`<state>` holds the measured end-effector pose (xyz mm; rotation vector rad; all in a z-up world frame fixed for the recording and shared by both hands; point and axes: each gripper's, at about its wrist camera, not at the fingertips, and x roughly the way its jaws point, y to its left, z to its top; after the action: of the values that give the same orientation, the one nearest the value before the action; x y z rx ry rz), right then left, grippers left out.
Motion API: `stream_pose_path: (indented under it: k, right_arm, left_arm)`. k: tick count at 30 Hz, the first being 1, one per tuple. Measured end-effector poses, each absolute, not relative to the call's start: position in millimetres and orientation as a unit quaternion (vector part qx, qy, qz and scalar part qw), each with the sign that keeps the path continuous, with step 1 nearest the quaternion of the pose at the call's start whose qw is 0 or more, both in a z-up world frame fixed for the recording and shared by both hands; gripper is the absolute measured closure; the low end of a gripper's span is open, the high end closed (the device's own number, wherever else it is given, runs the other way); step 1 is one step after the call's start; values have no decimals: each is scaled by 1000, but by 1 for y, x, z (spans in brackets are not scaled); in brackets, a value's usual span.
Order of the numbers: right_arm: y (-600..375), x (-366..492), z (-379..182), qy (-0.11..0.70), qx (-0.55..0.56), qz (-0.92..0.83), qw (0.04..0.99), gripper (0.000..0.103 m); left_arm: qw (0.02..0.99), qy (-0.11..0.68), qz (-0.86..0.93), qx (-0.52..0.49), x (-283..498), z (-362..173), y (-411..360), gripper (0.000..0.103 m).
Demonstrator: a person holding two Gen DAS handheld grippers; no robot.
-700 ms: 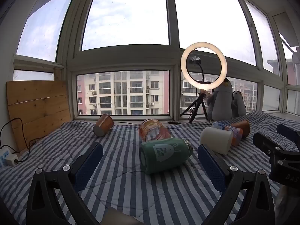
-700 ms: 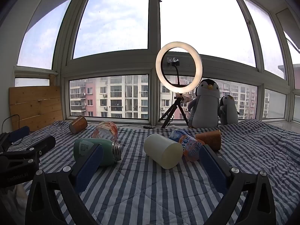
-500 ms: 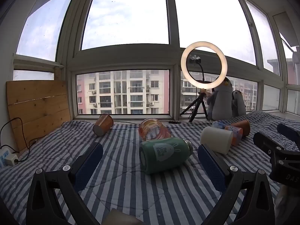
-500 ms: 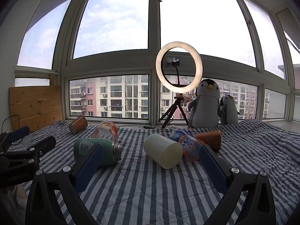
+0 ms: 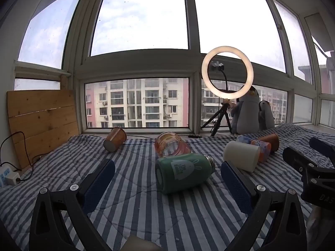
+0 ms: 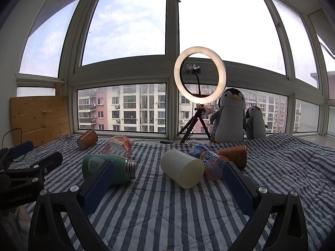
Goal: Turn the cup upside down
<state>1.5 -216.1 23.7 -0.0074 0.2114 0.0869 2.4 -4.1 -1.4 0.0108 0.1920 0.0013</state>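
Several cups lie on their sides on a blue-striped quilt (image 5: 136, 205). A green cup (image 5: 184, 172) with a rabbit print lies straight ahead of my left gripper (image 5: 167, 177), which is open and empty. It also shows in the right wrist view (image 6: 104, 167). A cream cup (image 6: 182, 170) lies ahead of my right gripper (image 6: 168, 179), also open and empty. It shows in the left wrist view (image 5: 240, 158) too. A clear orange-tinted cup (image 5: 171, 147), a printed blue-orange cup (image 6: 211, 164) and two brown cups (image 5: 114, 141) (image 6: 233, 154) lie further back.
A ring light on a tripod (image 6: 199, 96) and two plush penguins (image 6: 230, 117) stand at the window sill. A wooden board (image 5: 41, 121) leans at the left wall, with a power strip and cable (image 5: 8, 176) below it. The other gripper shows at each view's edge (image 5: 314, 171).
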Motion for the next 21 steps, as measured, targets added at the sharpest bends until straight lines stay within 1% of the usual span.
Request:
stream_pose_path:
  k: [21]
  right_arm:
    - [-217,3,22,106,-4,43,993,2]
  left_arm:
    - [995,95,3,0,-2,0,1,1]
